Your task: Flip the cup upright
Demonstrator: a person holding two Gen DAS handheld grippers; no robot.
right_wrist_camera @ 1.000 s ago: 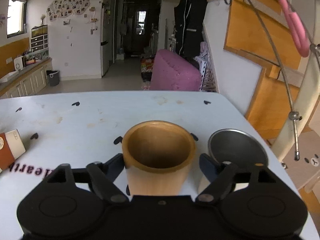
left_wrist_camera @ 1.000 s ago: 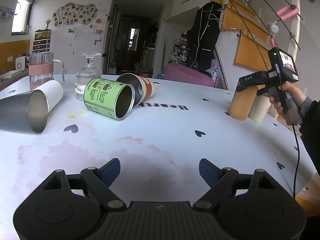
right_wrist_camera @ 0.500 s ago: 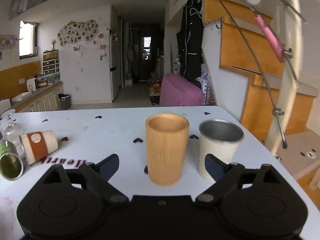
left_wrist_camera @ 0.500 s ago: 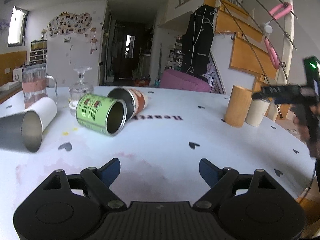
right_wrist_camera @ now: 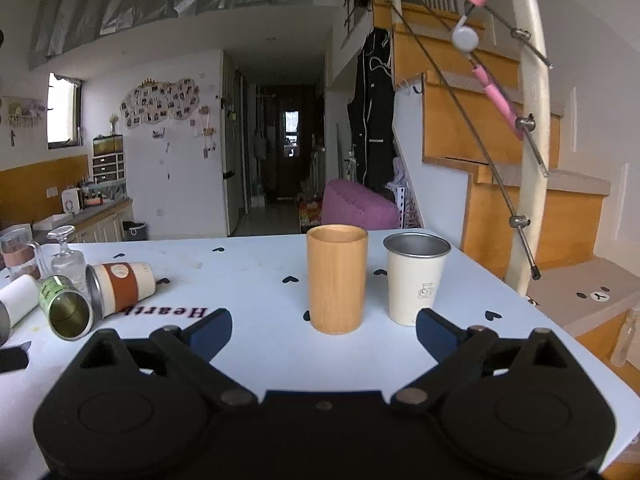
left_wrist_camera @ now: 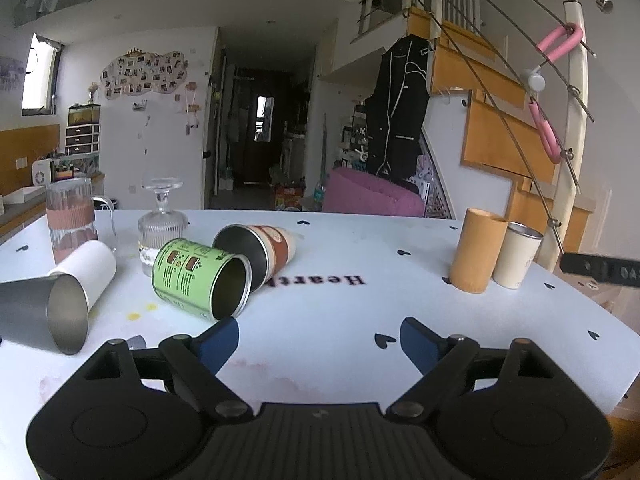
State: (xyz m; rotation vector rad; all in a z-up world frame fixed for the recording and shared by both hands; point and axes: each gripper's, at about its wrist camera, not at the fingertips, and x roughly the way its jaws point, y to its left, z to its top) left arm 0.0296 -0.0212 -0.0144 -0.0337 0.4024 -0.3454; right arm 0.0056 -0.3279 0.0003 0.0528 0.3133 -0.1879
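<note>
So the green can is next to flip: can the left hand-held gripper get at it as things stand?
Probably yes. The left hand-held gripper is open, and the green can lies just ahead-left with bare table between; the brown-banded cup touches its far side.

A tall cylindrical wooden cup (right_wrist_camera: 337, 280) stands upright, mouth up, on the white surface (right_wrist_camera: 248, 272), just beside an upright cream metal cup (right_wrist_camera: 416, 280).

Wooden cup (right_wrist_camera: 337, 279) left of steel cup (right_wrist_camera: 416, 277)
</note>
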